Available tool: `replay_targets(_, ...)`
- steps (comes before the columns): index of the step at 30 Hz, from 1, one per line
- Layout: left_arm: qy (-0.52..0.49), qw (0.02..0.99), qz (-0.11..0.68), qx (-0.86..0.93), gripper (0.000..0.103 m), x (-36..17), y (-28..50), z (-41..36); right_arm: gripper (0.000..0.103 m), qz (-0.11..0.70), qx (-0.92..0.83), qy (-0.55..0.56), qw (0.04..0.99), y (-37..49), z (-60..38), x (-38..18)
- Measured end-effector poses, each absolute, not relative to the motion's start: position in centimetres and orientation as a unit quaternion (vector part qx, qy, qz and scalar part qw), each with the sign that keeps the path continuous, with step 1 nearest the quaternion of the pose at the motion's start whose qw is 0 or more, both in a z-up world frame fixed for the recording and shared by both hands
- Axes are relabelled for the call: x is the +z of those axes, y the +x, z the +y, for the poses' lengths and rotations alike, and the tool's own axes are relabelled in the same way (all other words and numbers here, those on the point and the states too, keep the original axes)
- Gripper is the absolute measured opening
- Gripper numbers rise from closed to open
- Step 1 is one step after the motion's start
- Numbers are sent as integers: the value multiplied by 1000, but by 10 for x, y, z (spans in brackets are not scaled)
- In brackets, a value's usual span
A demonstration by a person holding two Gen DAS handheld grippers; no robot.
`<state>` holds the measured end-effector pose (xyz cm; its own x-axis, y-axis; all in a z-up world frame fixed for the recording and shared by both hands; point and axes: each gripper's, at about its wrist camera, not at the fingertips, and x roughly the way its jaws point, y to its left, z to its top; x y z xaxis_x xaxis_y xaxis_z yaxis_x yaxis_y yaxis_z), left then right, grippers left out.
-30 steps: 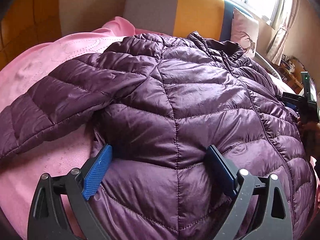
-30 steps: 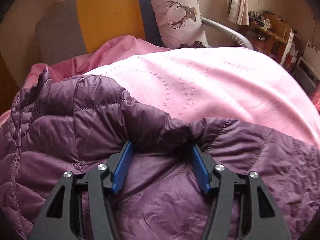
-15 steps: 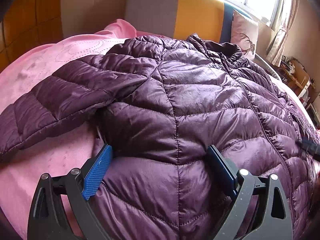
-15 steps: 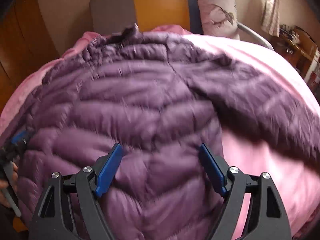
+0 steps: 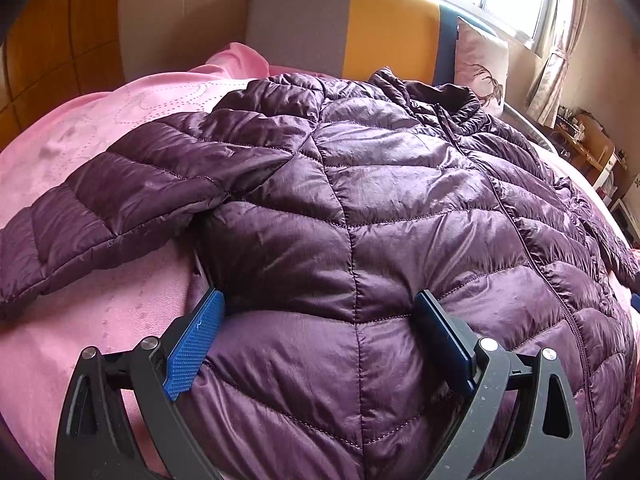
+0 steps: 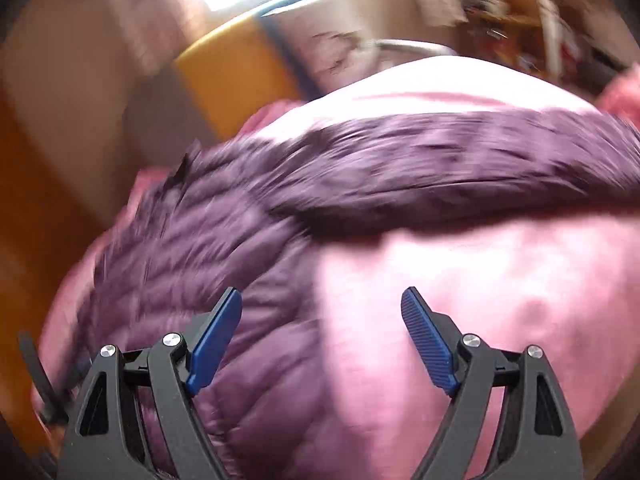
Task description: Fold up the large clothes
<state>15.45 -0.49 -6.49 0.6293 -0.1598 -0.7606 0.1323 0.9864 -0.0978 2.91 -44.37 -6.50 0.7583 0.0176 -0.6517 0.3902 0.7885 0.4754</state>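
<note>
A dark purple quilted puffer jacket (image 5: 392, 208) lies front up on a pink blanket (image 5: 100, 132), zipper closed, collar toward the headboard. Its left sleeve (image 5: 120, 208) stretches out to the left. My left gripper (image 5: 320, 312) is open, with its blue pads over the lower left panel of the jacket. In the blurred right wrist view the jacket (image 6: 208, 248) lies at the left and its right sleeve (image 6: 460, 160) stretches across to the right. My right gripper (image 6: 322, 312) is open and empty above the jacket's right edge and the blanket (image 6: 480, 272).
A grey, yellow and blue headboard (image 5: 360, 28) stands behind the bed, with a deer-print pillow (image 5: 480, 60) against it. Wooden panels (image 5: 48, 48) are at the left. Cluttered shelves (image 5: 592, 152) stand at the right, past the bed edge.
My right gripper has let go of the right sleeve fold, opened wider and swung fast back and to the right. The left gripper has barely moved and the jacket lies flatter.
</note>
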Motion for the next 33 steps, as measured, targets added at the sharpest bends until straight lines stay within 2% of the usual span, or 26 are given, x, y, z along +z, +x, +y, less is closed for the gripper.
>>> replay_targets(5, -15, 903, 422, -81, 95, -65, 153, -6, 76, 243, -229, 503, 797, -43, -573, -86)
replay_targets(7, -14, 903, 422, -81, 96, -65, 153, -6, 69, 214, -254, 537, 776, -58, -605, -94)
replay_targets(11, -12, 903, 422, -80, 96, -66, 152, -7, 67, 172, -269, 592, 740, -64, -656, -101)
replay_targets(13, -12, 903, 422, -80, 96, -66, 152, -7, 56, 170, -287, 595, 731, -55, -670, -100)
replay_targets(15, -11, 903, 422, -80, 96, -66, 153, -7, 26, 188, -300, 585, 730, -52, -681, -96)
replay_targets(17, -12, 903, 422, -81, 96, -66, 152, -7, 17, 211, -295, 561, 744, -34, -680, -86)
replay_targets(26, -16, 903, 420, -86, 98, -66, 152, -7, 16, 266, -178, 368, 873, 72, -565, 1)
replay_targets(33, -21, 903, 419, -90, 98, -66, 152, -5, 15, 334, -63, 271, 901, 152, -422, 0)
